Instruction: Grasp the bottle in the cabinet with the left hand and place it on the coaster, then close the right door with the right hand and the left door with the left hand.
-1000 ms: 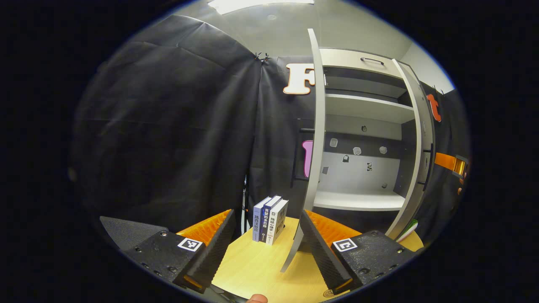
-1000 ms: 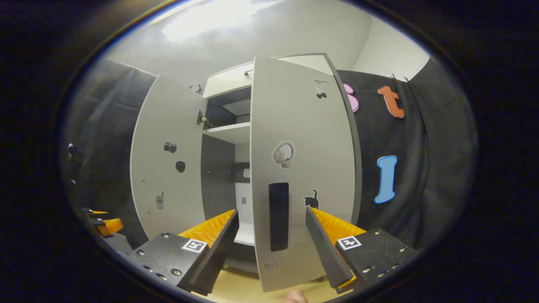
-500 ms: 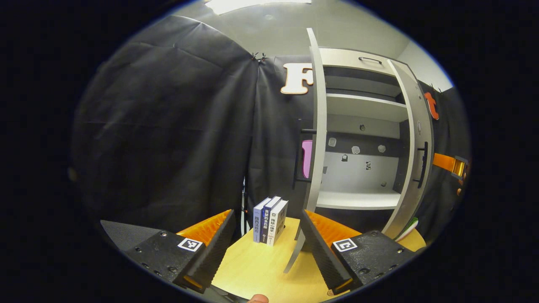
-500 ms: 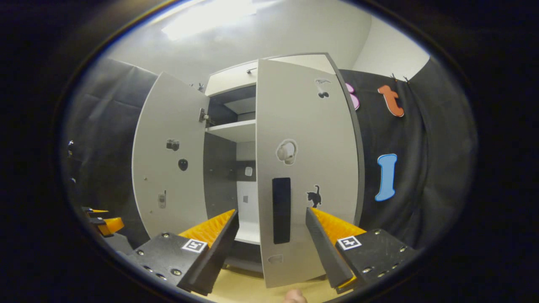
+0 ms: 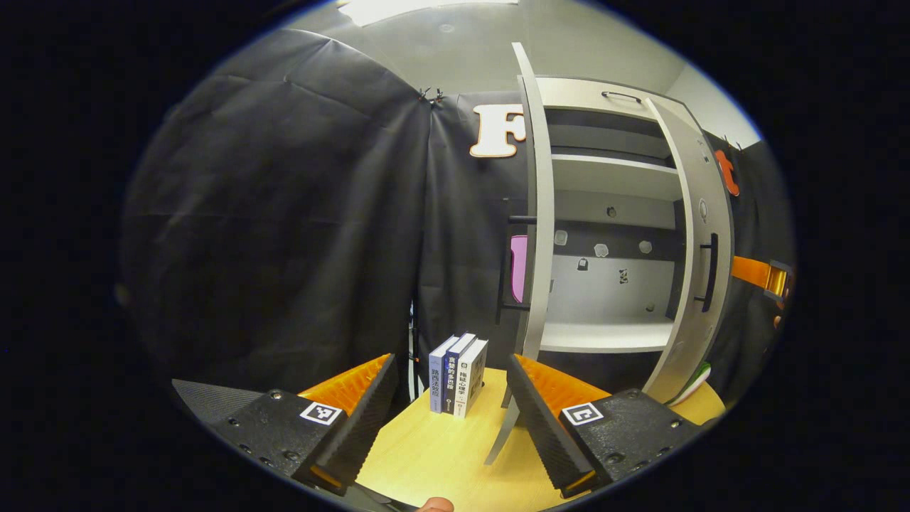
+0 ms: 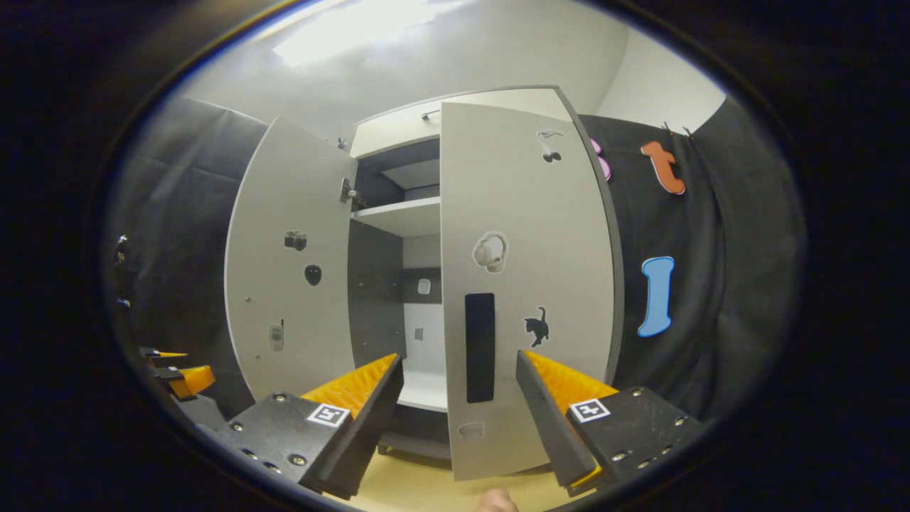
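Note:
In the right gripper view my right gripper [image 6: 458, 419] is open, its fingers straddling the lower part of the grey right door [image 6: 530, 235]. The door's black handle [image 6: 480, 348] stands just past the fingertips. I cannot tell whether a finger touches the door. The left door [image 6: 291, 270] stands wide open. In the left gripper view my left gripper [image 5: 451, 419] is open and holds nothing, low over the wooden table [image 5: 434, 455]. The left door [image 5: 542, 213] shows edge-on above its right finger. The right door [image 5: 700, 249] is partly swung in. A green-and-white object [image 5: 695, 378] peeks out behind it.
Three upright books [image 5: 455, 373] stand on the table left of the cabinet. The cabinet's shelves [image 5: 604, 336] hold nothing I can see. The other gripper [image 5: 764, 274] shows at the far right of the left gripper view. The left gripper [image 6: 174, 370] shows at the far left of the right gripper view.
The right door has swung further towards the cabinet, showing more of its face and handle in the left gripper view. The left gripper has barely moved.

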